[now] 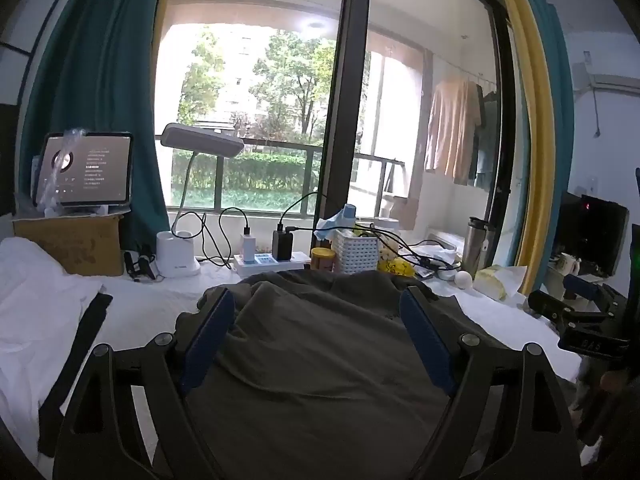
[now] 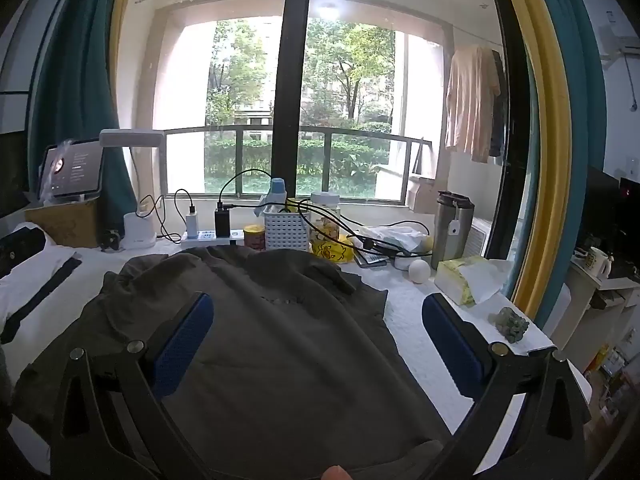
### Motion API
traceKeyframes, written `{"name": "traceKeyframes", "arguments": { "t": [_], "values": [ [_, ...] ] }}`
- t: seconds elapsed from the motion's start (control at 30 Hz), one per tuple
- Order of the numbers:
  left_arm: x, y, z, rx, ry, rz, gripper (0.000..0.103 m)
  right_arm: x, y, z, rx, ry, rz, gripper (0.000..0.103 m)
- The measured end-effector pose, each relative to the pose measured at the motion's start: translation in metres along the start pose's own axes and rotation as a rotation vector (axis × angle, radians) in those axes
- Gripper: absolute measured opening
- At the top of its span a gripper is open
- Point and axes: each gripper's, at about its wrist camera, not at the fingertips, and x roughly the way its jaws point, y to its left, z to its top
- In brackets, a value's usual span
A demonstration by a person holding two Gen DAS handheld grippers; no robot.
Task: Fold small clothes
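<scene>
Nearest the lens, low in both wrist views, the left gripper (image 1: pixel 316 316) and right gripper (image 2: pixel 318 320) hover with jaws spread wide and nothing between the blue pads, probably poised to choose an edge. Beneath them, filling the lower centre of each frame, the dark olive garment (image 2: pixel 260 320) lies spread on the white-covered table (image 2: pixel 408 320), rumpled, with soft creases and its far edge bunched up; no fold looks made yet. Farther back, across mid-frame, a power strip (image 2: pixel 208 236), white basket (image 2: pixel 286 232) and tissue pack (image 2: pixel 460 280) line the window, clear of the working space.
</scene>
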Motion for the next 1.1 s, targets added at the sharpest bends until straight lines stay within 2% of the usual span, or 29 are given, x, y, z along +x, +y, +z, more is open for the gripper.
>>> {"name": "traceKeyframes", "arguments": {
  "t": [0.27, 0.63, 0.83, 1.03, 1.1],
  "values": [
    [-0.008, -0.007, 0.000, 0.012, -0.005, -0.009, 0.087, 0.000, 0.001, -0.001, 0.001, 0.002, 0.000, 0.103],
    [-0.001, 0.001, 0.002, 0.028, -0.009, -0.023, 0.087, 0.000, 0.000, -0.001, 0.003, 0.002, 0.000, 0.103],
    [-0.004, 0.005, 0.001, -0.007, -0.018, -0.035, 0.087, -0.001, -0.001, -0.002, 0.005, 0.004, 0.000, 0.103],
    [-0.006, 0.002, 0.001, 0.019, -0.052, -0.026, 0.087, -0.001, -0.001, -0.002, 0.005, 0.002, 0.001, 0.103],
    [-0.006, 0.001, 0.001, 0.040, -0.037, -0.017, 0.087, -0.001, -0.002, -0.002, 0.005, 0.002, 0.000, 0.103]
  ]
}}
